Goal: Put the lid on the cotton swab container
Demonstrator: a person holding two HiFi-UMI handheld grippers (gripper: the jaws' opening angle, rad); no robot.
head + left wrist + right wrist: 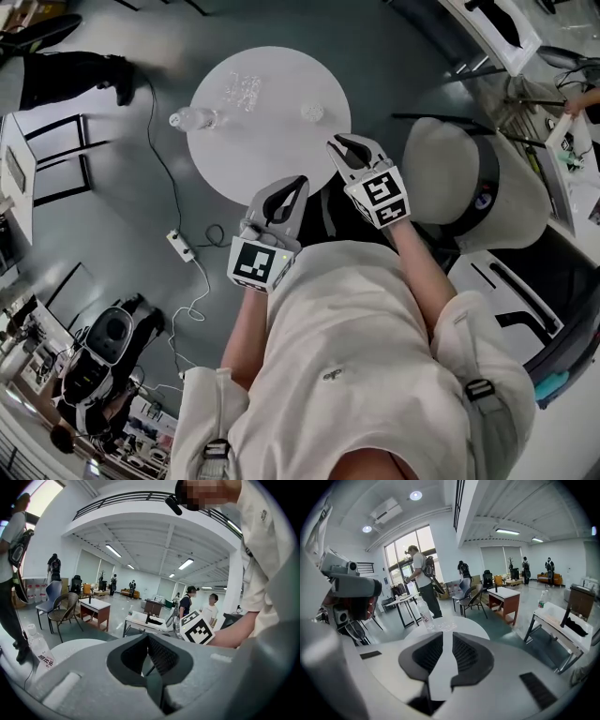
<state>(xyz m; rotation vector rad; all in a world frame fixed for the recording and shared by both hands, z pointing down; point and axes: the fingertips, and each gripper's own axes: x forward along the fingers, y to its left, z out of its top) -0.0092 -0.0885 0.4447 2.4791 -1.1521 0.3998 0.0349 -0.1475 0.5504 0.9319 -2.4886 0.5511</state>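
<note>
Left gripper (300,182): jaws pressed together, empty. Right gripper (336,142): jaws narrowly apart, nothing between. Swab container (242,91) and apparent lid (312,112) sit apart on the table (262,155), upper centre. Risk: the narrow gap could shove the lid rather than straddle it.

On the table (272,159) the clear things are too small to tell well: the clear patch (242,89) has no sure outline, and the round thing (312,112) near it may be a lid, but this cannot be told. Whether the bottle (192,119) stands or lies is not clear from above. The near edge of the table is hidden behind the left gripper (300,183) and the right gripper (342,145). In the left gripper view, the foot of the bottle is hidden behind the gripper's body, its label is too small to read, and a person (9,550) is cut off by the left edge.
</note>
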